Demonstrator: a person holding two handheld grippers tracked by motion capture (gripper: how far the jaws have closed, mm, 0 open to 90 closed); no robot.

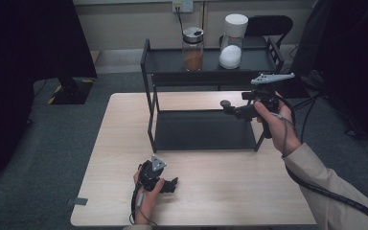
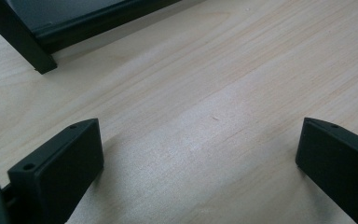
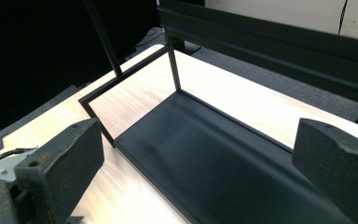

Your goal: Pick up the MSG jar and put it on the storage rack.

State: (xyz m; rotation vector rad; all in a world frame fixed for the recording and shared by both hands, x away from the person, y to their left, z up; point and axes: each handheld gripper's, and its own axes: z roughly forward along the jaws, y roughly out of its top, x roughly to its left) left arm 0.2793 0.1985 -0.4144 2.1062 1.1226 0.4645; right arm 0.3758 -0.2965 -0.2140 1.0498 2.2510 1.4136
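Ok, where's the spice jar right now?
In the high view the spice jar stands on the rack's top shelf, left of the white jar.

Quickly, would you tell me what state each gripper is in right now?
Left gripper: open, holding nothing, low over the table.
Right gripper: open, holding nothing, by the rack.

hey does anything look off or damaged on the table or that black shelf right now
Nothing looks spilled or knocked over. The two jars stand upright on the black shelf's top tier. The one oddity: in the right gripper view, the right gripper's fingers look worn, with a chipped, ragged edge on one pad.
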